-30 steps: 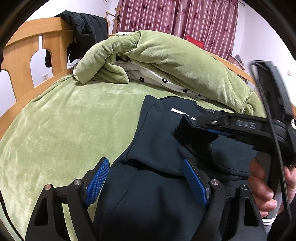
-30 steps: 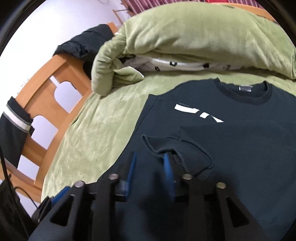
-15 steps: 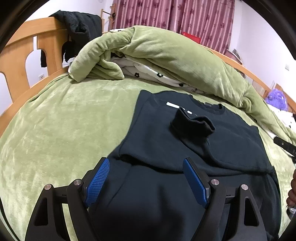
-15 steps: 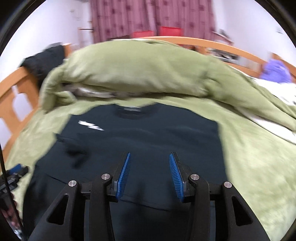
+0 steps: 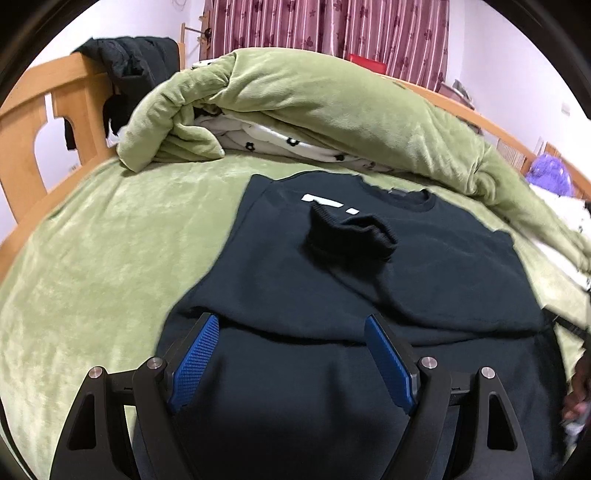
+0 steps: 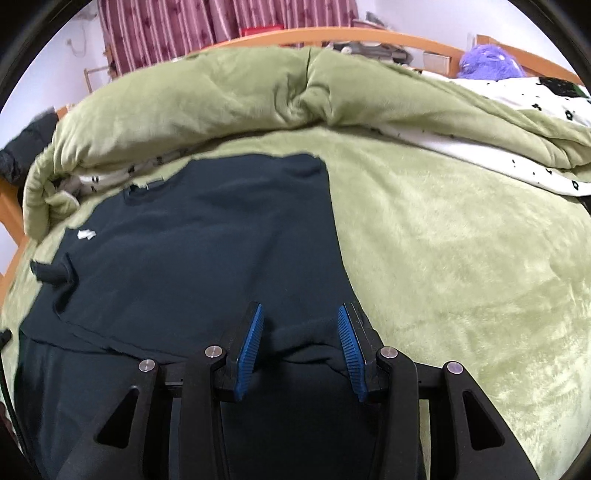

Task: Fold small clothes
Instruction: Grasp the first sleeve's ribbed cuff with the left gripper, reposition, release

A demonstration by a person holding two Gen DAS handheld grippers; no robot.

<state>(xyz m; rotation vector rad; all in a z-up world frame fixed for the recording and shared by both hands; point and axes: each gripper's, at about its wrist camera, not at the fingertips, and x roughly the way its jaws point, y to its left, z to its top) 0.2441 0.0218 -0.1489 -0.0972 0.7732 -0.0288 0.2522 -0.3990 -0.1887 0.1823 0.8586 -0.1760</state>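
On green blanket [image 5: 92, 258], sweatshirt [image 5: 369, 288], white print [image 5: 328, 203] seemingly unreadable

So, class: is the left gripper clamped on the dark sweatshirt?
No, the left gripper is wide open above the sweatshirt, gripping nothing.

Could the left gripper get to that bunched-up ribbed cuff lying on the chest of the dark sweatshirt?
Probably yes. The left gripper is open and holds nothing, and the bunched ribbed cuff lies straight ahead on the dark navy sweatshirt, with only flat fabric between them.

Wooden bed [image 5: 22, 155], maroon curtains [image 5: 332, 27]
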